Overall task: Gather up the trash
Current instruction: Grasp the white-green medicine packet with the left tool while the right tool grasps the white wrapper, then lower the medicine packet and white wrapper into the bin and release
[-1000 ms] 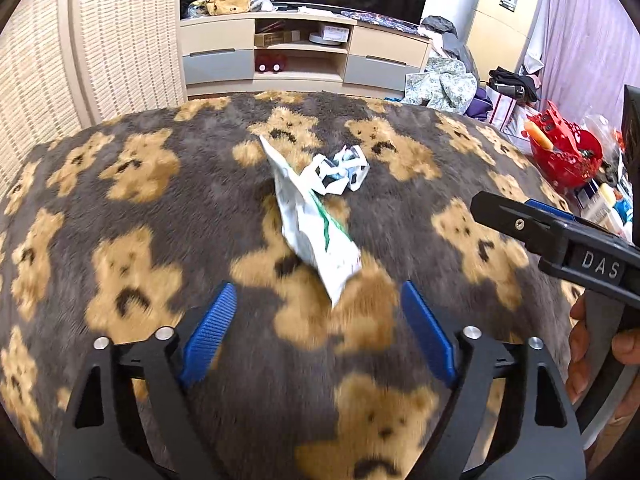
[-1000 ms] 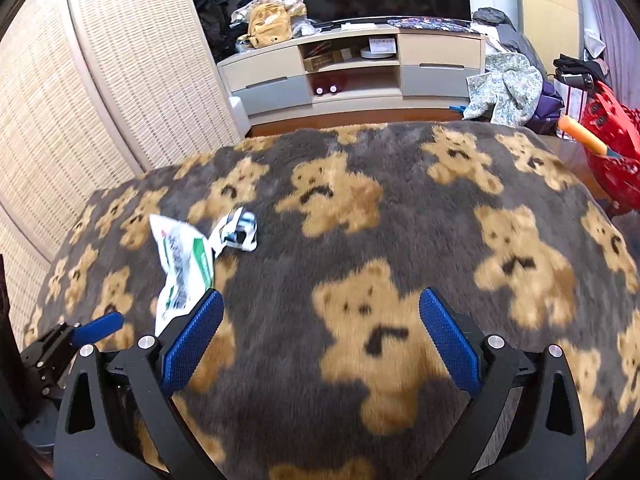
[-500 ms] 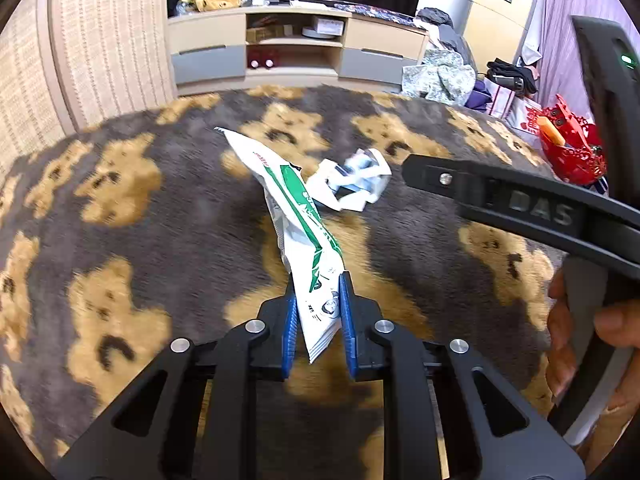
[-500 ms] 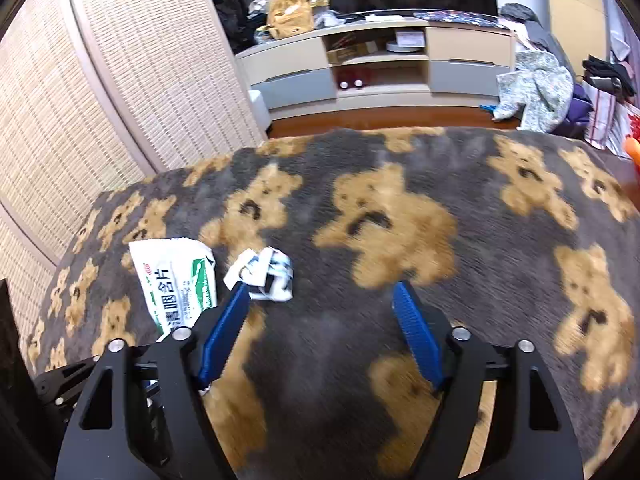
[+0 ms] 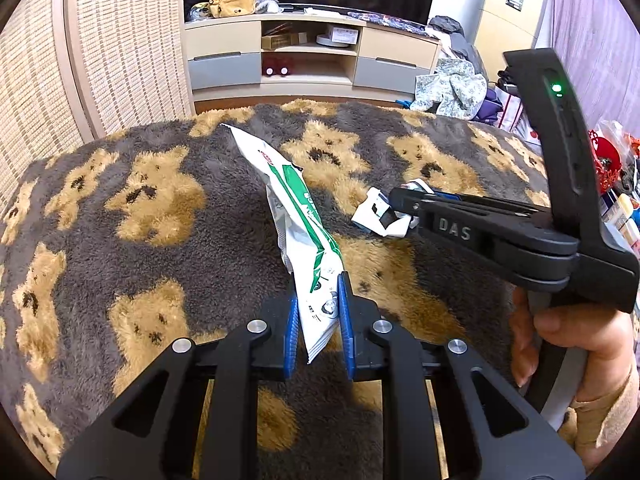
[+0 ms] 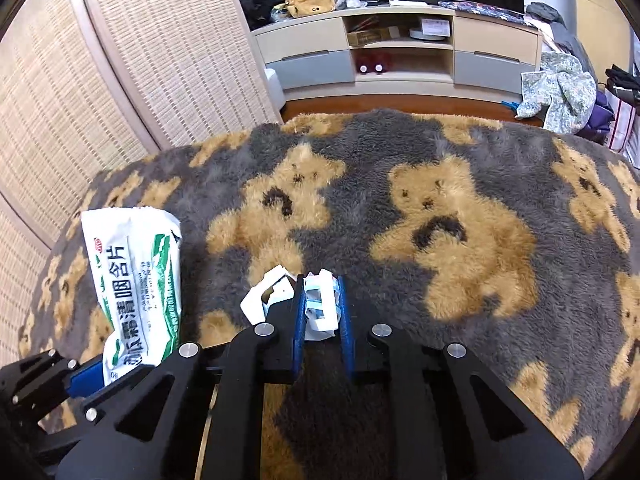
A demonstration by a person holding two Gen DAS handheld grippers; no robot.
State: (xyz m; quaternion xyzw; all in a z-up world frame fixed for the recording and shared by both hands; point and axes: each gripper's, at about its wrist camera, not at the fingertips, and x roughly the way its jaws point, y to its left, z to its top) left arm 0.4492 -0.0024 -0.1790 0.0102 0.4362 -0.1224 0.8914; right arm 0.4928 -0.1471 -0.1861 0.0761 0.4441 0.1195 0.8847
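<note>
Blue fingers (image 5: 345,320) of the left gripper (image 5: 318,324) are pinched tight on the lower end of a white and green packet (image 5: 298,216), which stands up from the pads at a slant, its top corner leaning toward the far left over the bear-print blanket (image 5: 160,200). From the right wrist view the same packet (image 6: 136,280) shows its printed face at the left, with one blue pad of the left gripper (image 6: 86,376) clamped at its bottom edge. Both pads of the right gripper (image 6: 320,316) are closed on a crumpled white wrapper (image 6: 318,304), part of which bulges out to the left of the left-hand finger. In the left wrist view that wrapper (image 5: 380,216) sits at the tip of the right gripper (image 5: 404,206), just to the right of the packet and apart from it, low over the blanket (image 6: 440,220); whether it touches the pile cannot be told. A bare hand (image 5: 576,340) grips the right tool's handle at the lower right. Beyond the blanket stand a TV cabinet (image 6: 400,52) with open shelves and a woven screen (image 6: 120,60).
</note>
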